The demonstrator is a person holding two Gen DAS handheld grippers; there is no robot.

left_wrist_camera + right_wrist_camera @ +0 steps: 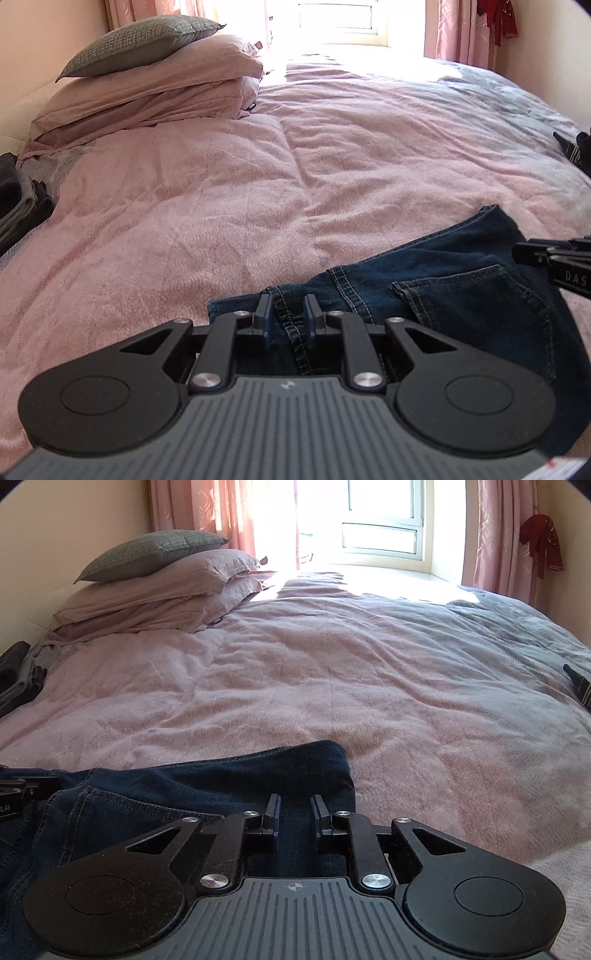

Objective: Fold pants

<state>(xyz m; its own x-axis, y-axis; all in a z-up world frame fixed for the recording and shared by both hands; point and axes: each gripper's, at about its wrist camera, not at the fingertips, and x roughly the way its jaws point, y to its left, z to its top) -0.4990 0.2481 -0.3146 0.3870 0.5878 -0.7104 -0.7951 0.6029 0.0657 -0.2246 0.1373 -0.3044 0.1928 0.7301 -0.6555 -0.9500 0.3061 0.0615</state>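
Dark blue jeans (461,280) lie on the near part of a pink bedspread (258,184). My left gripper (287,315) is shut on a stitched seam at the jeans' left edge, and the denim bunches between its pads. In the right wrist view the jeans (184,782) spread to the left, with a rounded fold at their far right end. My right gripper (295,814) stands over that end with its fingers apart and flat denim showing in the gap, unpinched. Its black tip (524,253) enters the left wrist view from the right.
Stacked pillows (147,74) sit at the far left by the wall. Folded dark clothes (22,199) lie at the bed's left edge and a dark striped item (572,147) at the right. A grey blanket (517,638) covers the far right. A bright window (380,520) is behind.
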